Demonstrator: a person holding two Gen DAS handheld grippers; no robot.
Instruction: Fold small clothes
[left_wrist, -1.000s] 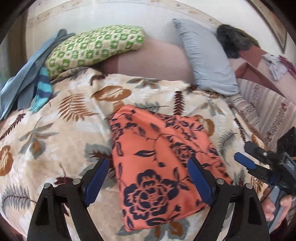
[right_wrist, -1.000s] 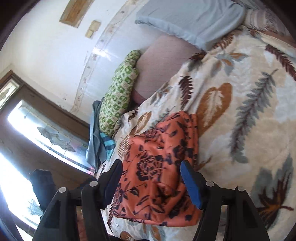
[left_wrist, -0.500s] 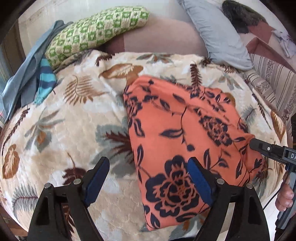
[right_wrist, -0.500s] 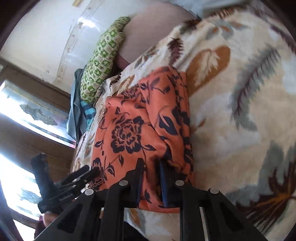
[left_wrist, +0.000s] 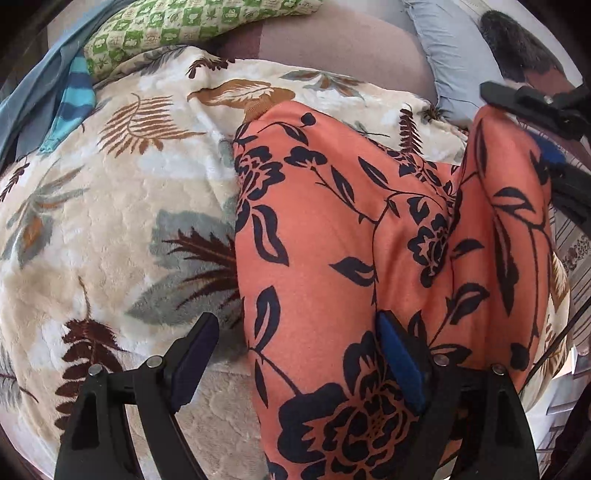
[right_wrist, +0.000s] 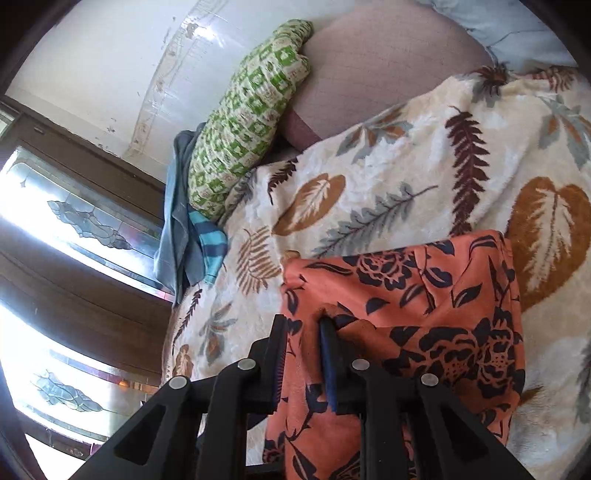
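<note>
An orange cloth with dark blue flowers (left_wrist: 332, 236) lies on the leaf-patterned blanket (left_wrist: 110, 221). My left gripper (left_wrist: 295, 358) is open, low over the cloth's near left edge, with one finger on the blanket and one on the cloth. My right gripper (right_wrist: 303, 354) is shut on a corner of the orange cloth (right_wrist: 424, 314) and holds it lifted. In the left wrist view the right gripper (left_wrist: 546, 122) shows at the upper right with the raised corner hanging from it.
A green patterned pillow (left_wrist: 192, 26), a grey-blue pillow (left_wrist: 443, 44) and a mauve cushion (left_wrist: 332, 48) line the back. Blue clothes (left_wrist: 55, 92) lie at the far left. A window (right_wrist: 55, 221) is beside the bed.
My right gripper has stayed shut on the cloth's corner and lifted it up and over the rest of the cloth. My left gripper has moved lower and closer, still open.
</note>
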